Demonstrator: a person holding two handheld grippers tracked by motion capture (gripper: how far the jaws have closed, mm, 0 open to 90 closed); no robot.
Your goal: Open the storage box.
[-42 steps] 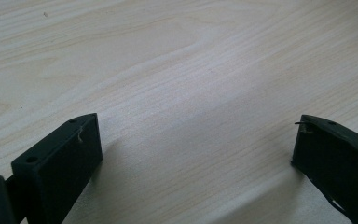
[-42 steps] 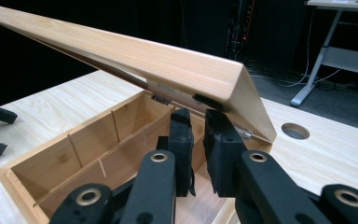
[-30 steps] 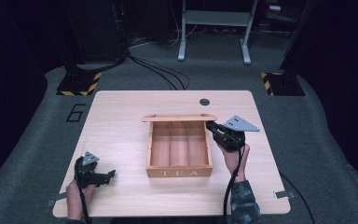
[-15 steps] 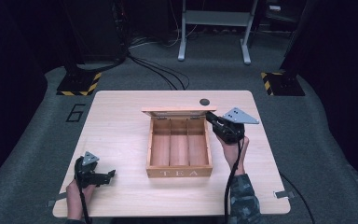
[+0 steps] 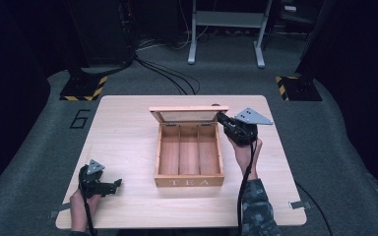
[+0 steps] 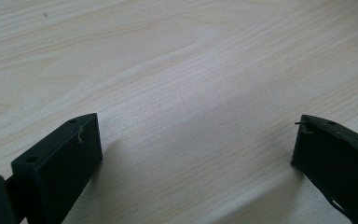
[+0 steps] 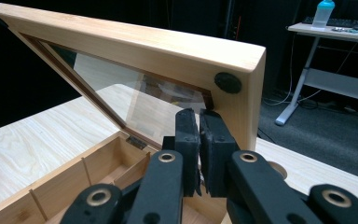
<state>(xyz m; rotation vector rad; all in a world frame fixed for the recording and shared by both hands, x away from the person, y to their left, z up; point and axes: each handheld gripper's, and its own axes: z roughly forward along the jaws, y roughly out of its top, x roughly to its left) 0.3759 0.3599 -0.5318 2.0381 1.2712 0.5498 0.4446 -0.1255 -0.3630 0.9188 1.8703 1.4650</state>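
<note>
Tea box (image 5: 189,155) at table (image 5: 128,137) centre, lid (image 5: 188,114) raised, right gripper (image 5: 222,119) closed, empty, against lid's 3 o'clock edge, left gripper (image 5: 115,185) wide open, empty, at 8 o'clock.

The word "TEA" is showing in pale capitals on the front wall of the wooden box (image 5: 189,181), the wall facing the near edge of the tabletop (image 5: 128,128). A large digit "6" is lying marked on the grey floor (image 5: 80,118), just beyond the tabletop's far left corner. Nothing else is reading clearly.
</note>
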